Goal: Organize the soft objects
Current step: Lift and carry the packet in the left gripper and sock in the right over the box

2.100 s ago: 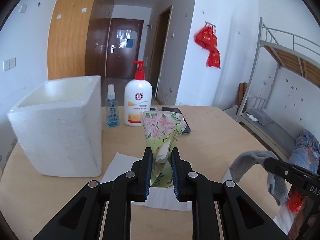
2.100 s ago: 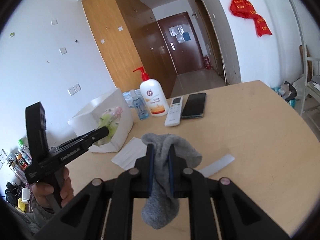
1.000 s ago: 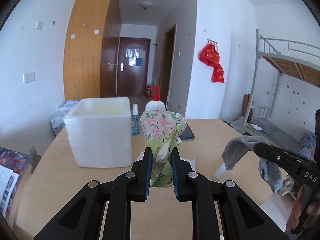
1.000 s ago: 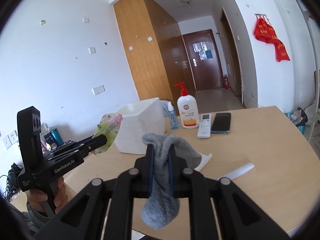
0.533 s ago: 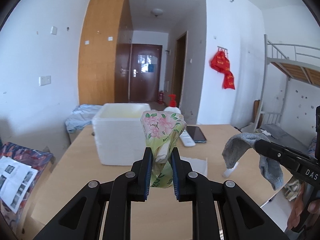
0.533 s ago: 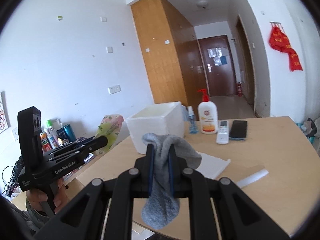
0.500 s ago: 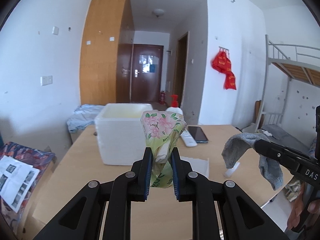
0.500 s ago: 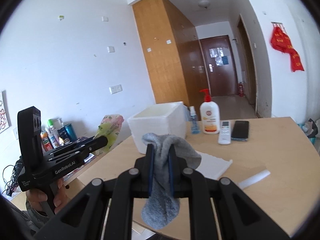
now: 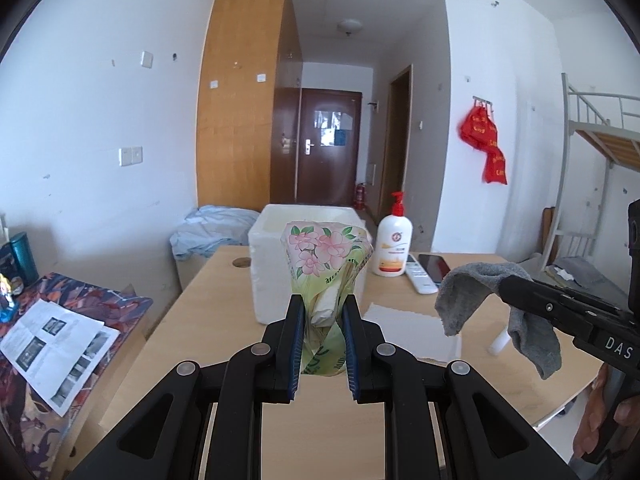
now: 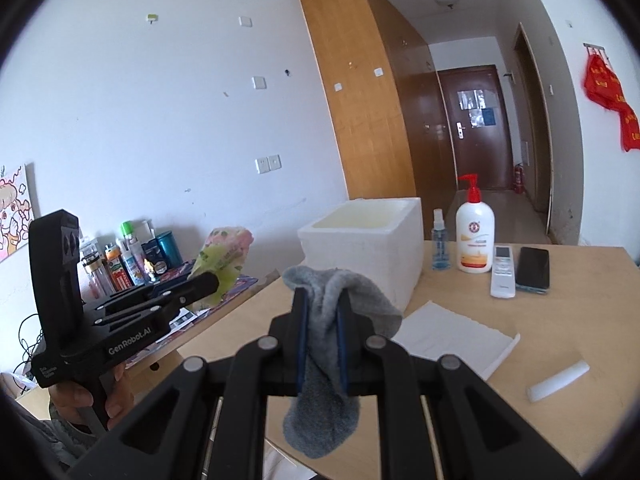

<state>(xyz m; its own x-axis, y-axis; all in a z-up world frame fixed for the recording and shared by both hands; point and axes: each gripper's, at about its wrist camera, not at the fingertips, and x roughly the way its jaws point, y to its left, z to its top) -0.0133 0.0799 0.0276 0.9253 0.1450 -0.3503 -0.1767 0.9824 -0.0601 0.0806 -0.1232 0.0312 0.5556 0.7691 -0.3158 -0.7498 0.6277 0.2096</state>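
My left gripper (image 9: 322, 304) is shut on a floral green tissue pack (image 9: 326, 254) and holds it in the air before the table's near edge. It also shows in the right wrist view (image 10: 224, 258). My right gripper (image 10: 321, 298) is shut on a grey sock (image 10: 332, 296) that hangs from its fingers; the sock shows at the right of the left wrist view (image 9: 472, 284). A white foam box (image 9: 272, 240), open at the top, stands on the wooden table (image 9: 224, 320) ahead, also in the right wrist view (image 10: 368, 240).
A lotion pump bottle (image 10: 474, 236), a small spray bottle (image 10: 439, 240), a remote (image 10: 503, 266) and a phone (image 10: 532, 264) lie behind the box. White paper (image 10: 452, 338) and a white strip (image 10: 558, 376) lie on the table. A side shelf with bottles (image 10: 128, 260) is left.
Both grippers have drawn back and up from the table, each still holding its item; the box and bottles look farther away.
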